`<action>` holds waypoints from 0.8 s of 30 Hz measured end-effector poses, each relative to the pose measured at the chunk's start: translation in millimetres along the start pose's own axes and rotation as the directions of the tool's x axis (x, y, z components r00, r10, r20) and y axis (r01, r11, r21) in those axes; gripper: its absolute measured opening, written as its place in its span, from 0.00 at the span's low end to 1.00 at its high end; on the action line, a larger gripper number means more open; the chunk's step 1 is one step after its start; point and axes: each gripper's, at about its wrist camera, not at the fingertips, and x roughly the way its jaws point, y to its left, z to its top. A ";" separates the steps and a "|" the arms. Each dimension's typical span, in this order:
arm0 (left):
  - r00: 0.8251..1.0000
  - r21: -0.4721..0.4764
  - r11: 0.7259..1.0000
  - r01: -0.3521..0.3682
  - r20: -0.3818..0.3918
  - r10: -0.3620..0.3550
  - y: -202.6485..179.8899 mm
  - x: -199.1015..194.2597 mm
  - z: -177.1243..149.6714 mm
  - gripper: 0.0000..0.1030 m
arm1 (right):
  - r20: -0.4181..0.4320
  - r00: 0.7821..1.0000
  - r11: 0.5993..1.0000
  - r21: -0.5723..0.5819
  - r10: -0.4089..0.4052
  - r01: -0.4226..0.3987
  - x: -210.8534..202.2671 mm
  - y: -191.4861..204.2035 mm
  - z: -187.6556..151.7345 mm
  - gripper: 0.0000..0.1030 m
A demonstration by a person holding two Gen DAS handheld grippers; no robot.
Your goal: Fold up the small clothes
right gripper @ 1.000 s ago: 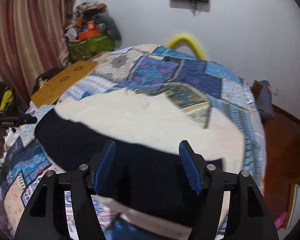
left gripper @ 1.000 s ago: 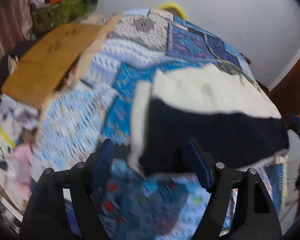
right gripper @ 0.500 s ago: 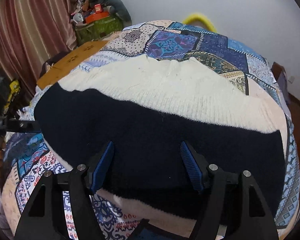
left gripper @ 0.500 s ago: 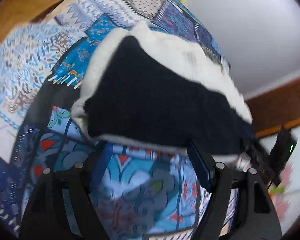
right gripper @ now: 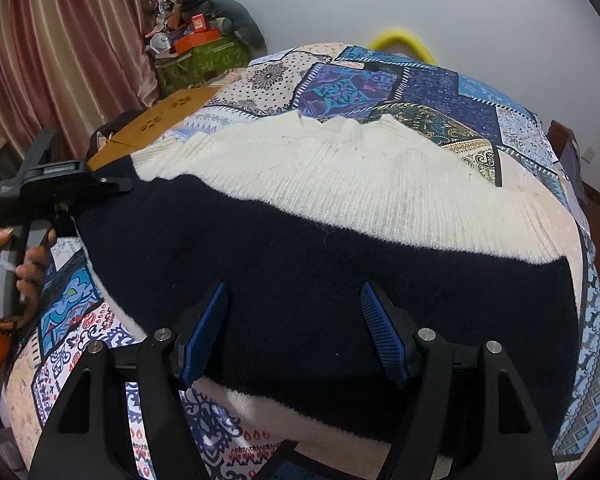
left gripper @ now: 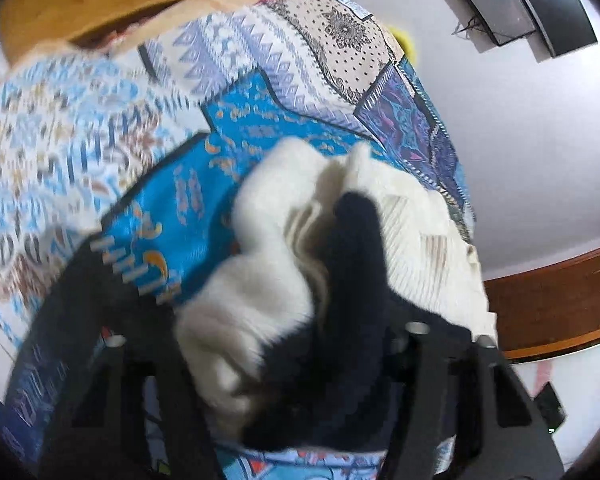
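Patchwork bedspread (right gripper: 476, 120); sweater (right gripper: 340, 248) bunched between closing left gripper (left gripper: 284, 352) fingers.

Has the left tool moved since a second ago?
Yes. The left tool has dropped toward the quilt onto the sweater's corner, jaws closing around bunched knit.

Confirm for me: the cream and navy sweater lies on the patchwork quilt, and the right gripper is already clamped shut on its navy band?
Not quite. In the right wrist view the right gripper is open, its blue pads apart above the navy band of the sweater, pinching nothing. The sweater does lie on the patchwork quilt.
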 end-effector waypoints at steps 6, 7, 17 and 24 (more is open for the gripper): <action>0.997 0.088 0.995 -0.042 0.075 0.036 -13.2 -27.2 3.8 0.31 | 0.012 1.000 0.999 0.035 0.013 -0.013 -13.0 0.5 4.4 0.63; 0.994 0.106 0.992 -0.061 0.101 0.050 -17.0 -36.5 4.8 0.31 | 0.020 1.000 0.999 0.039 0.011 -0.012 -18.1 0.0 4.4 0.63; 0.946 0.223 0.951 -0.215 0.291 0.145 -66.7 -115.4 27.5 0.30 | 0.055 0.998 0.995 0.097 -0.033 0.027 -47.5 -24.4 -14.4 0.63; 0.942 0.340 0.916 -0.212 0.321 0.098 -165.1 -110.2 15.6 0.28 | 0.038 0.999 0.982 0.185 0.019 -0.026 -38.9 -43.3 -28.5 0.63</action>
